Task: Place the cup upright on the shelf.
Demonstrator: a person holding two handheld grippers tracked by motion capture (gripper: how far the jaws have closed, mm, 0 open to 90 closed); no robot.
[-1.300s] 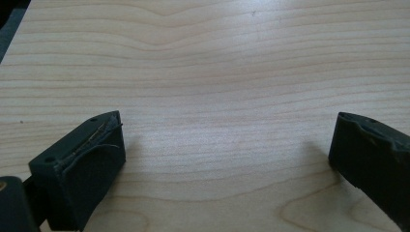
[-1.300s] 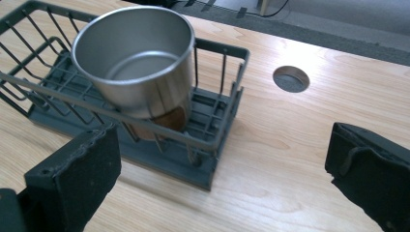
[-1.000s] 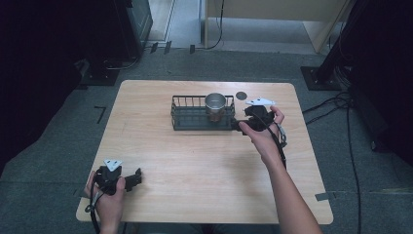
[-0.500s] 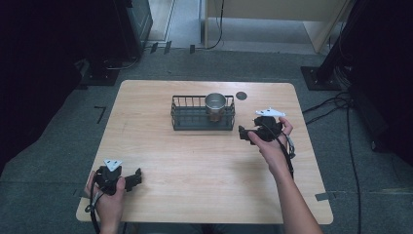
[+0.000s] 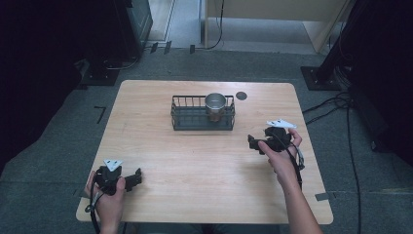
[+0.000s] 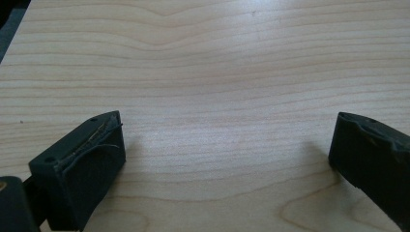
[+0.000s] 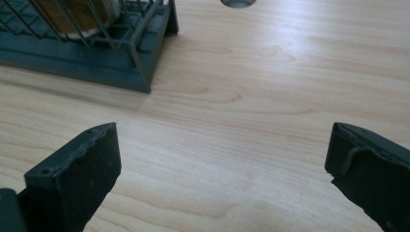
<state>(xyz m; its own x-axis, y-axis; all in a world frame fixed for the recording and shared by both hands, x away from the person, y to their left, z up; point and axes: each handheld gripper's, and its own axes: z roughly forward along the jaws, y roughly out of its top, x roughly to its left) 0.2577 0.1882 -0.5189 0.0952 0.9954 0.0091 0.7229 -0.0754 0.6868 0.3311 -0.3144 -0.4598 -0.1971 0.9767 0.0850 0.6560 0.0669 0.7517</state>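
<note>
Both tongs are spread wide w/ nothing between the jaws. In the right gripper view our right gripper (image 7: 222,174) has its two black jaws far apart over bare wood, aimed at the near right corner of the wire basket (image 7: 121,58). In the left gripper view the left gripper (image 6: 227,159) is likewise agape, w/ plain tabletop ahead of it.

From the high view, the right gripper (image 5: 256,142) sits low over the table (image 5: 204,165), right of & nearer us than the basket (image 5: 181,122), clearly apart from it. We judge that spot makes sense: the metal cup (image 5: 215,103) stands upright inside the basket's right end, so the hand on that side is closest to it. Jaws spread means nothing is gripped; cup rests on its own in the basket. The left gripper (image 5: 137,176) lies at the near left corner, well apart from everything, prob. parked out of the way.

Edges & room: basket sits centre-far, w/ open wood all round it. A small dark disc (image 5: 241,95), maybe a cable hole, lies just beyond the basket's right end, near the far edge. Wide bare stretch between the two hands, so plenty of space to swing inward. Right hand has room before the table's right edge; left hand is close to the near edge, little margin there. The basket's wire wall is the one thing to clear if we go for the cup.
</note>
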